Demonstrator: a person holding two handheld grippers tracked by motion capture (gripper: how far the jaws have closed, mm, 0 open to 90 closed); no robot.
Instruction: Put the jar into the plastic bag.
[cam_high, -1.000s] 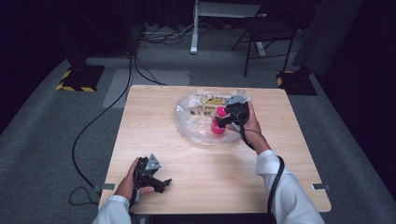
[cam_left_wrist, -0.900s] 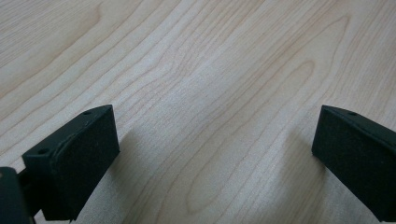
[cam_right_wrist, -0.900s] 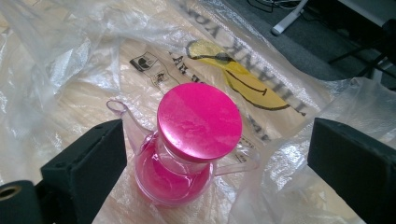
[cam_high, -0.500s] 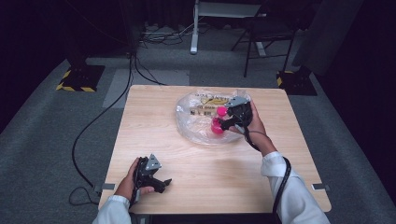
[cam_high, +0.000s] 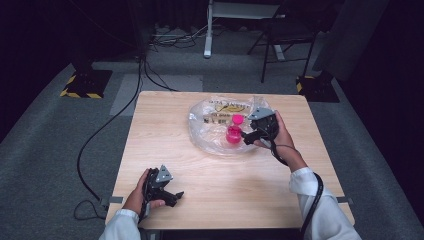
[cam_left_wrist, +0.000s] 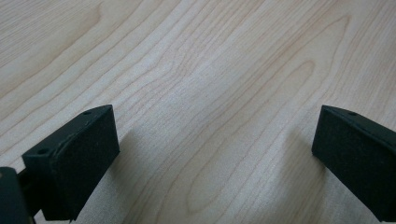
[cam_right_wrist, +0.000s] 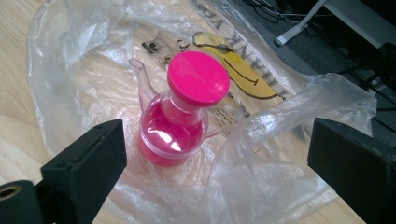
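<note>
The fingers (cam_right_wrist: 84, 158) of the right gripper (cam_right_wrist: 219, 172) stand wide apart with nothing between them, and the pink bottle (cam_right_wrist: 180, 116) sits upright just ahead of them, nearer the left finger than the right. It stands on the clear plastic bag (cam_right_wrist: 261, 154), whose loose fold rises between the bottle and the right finger. To grip well, I judge it best to centre the bottle's round body between the fingers, below the pink cap (cam_right_wrist: 198, 77), and close gently so the fold isn't pinched and the spout stays clear. Farther out, the left gripper (cam_left_wrist: 210, 154) rests low over bare bench (cam_left_wrist: 210, 70), its fingers equally wide and holding nothing.
</note>
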